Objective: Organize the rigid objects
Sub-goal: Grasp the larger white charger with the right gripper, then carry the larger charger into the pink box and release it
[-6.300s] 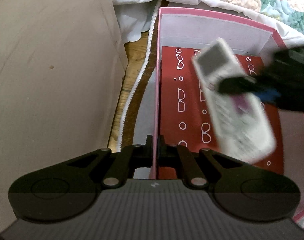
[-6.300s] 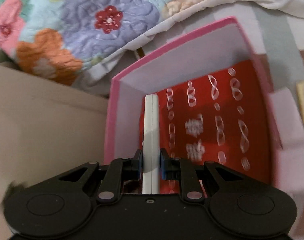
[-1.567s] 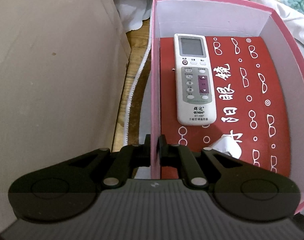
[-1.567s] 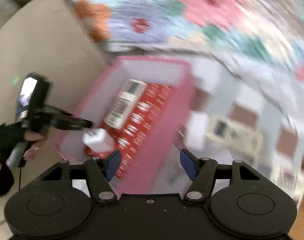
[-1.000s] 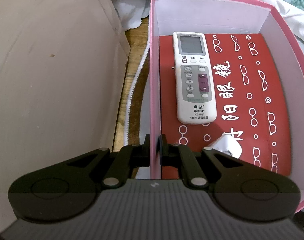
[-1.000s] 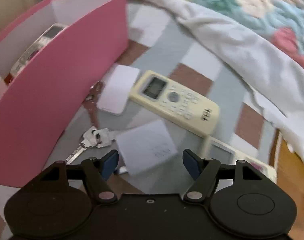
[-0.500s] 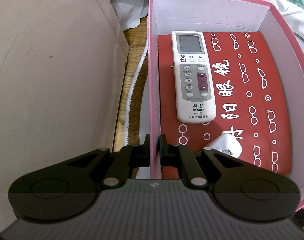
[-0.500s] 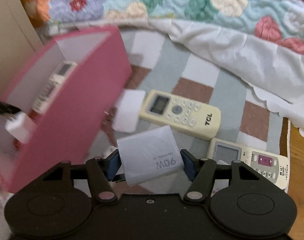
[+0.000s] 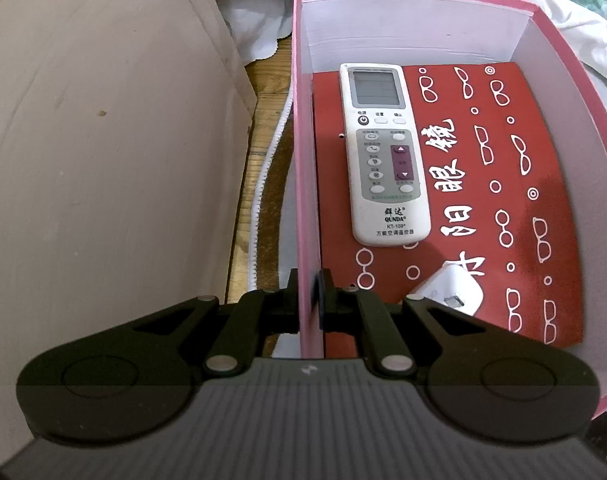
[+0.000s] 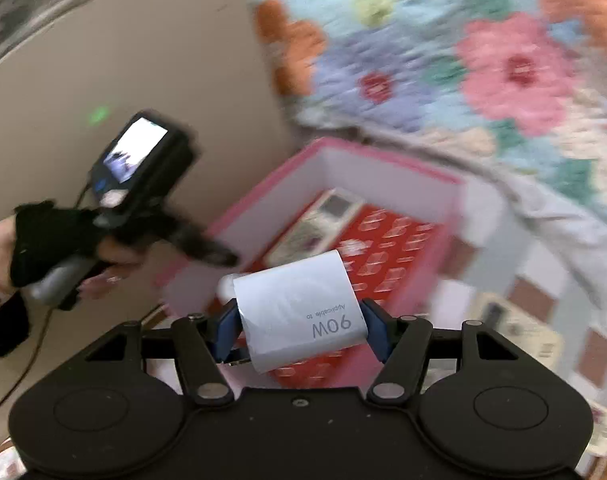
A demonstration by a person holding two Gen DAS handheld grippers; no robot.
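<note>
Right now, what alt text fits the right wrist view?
The right gripper clamps a white rectangular 90W charger block above an open pink cardboard box holding a white remote control. The left gripper pinches the box's near wall; a floral quilt lies behind.

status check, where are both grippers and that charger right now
Left gripper shut on pink box wall. Right gripper shut on white charger, above box. Remote, small plug already inside; room left.
</note>
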